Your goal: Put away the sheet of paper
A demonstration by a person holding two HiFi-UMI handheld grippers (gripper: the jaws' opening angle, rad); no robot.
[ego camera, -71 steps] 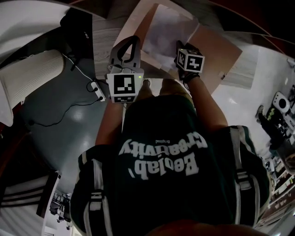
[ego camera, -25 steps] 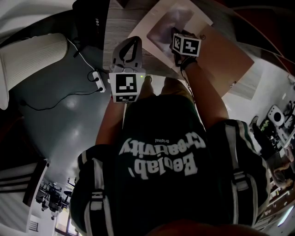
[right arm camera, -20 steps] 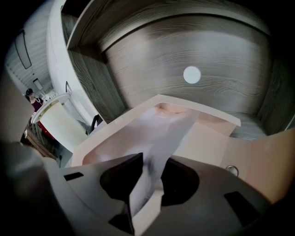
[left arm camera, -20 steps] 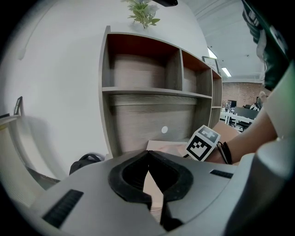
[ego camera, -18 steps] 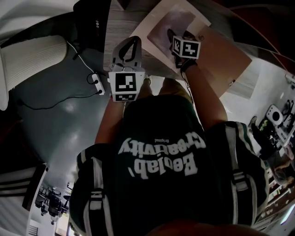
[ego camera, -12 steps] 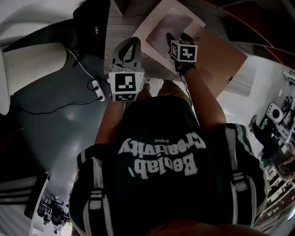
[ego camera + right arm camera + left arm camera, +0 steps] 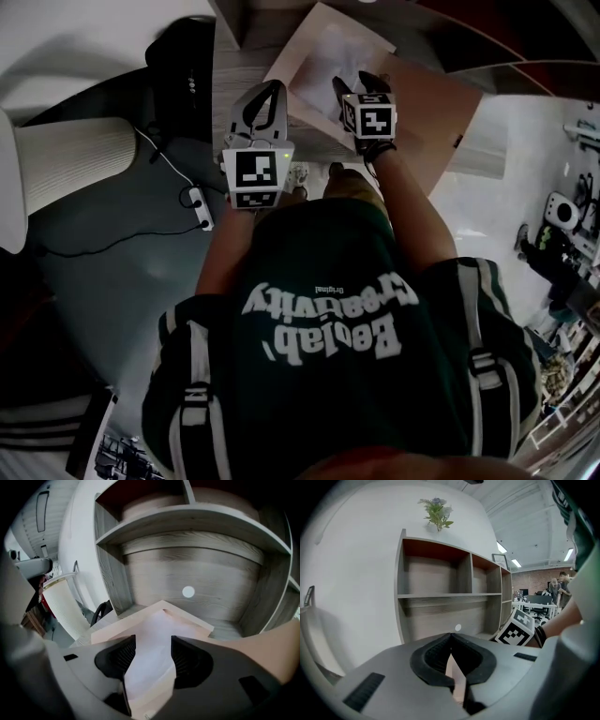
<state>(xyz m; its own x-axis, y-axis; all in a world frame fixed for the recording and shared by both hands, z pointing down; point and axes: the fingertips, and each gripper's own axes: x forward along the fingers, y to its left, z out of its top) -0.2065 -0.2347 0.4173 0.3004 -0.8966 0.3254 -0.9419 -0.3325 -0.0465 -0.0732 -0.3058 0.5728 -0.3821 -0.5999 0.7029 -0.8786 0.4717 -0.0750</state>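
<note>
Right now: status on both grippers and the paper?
Left gripper jaws shut, empty. Right gripper jaws just opened, nothing pinched. Sheet of paper lies below them in the beige folder. Nothing blocking.

Both tongs held out ahead: one closed, one spread.
The left tongs [image 7: 272,89] point forward, jaws meeting tip to tip. The right tongs [image 7: 354,84] tilt downward beside them, jaws just opened wide and pressing on nothing. The left forearm [image 7: 223,255] and right forearm [image 7: 410,214] reach forward.

Dark green T-shirt [image 7: 328,272], white lettering, white-striped sleeves [image 7: 192,375]; left tongs [image 7: 451,635], right tongs [image 7: 153,640] grey, black pads [image 7: 117,657].
</note>
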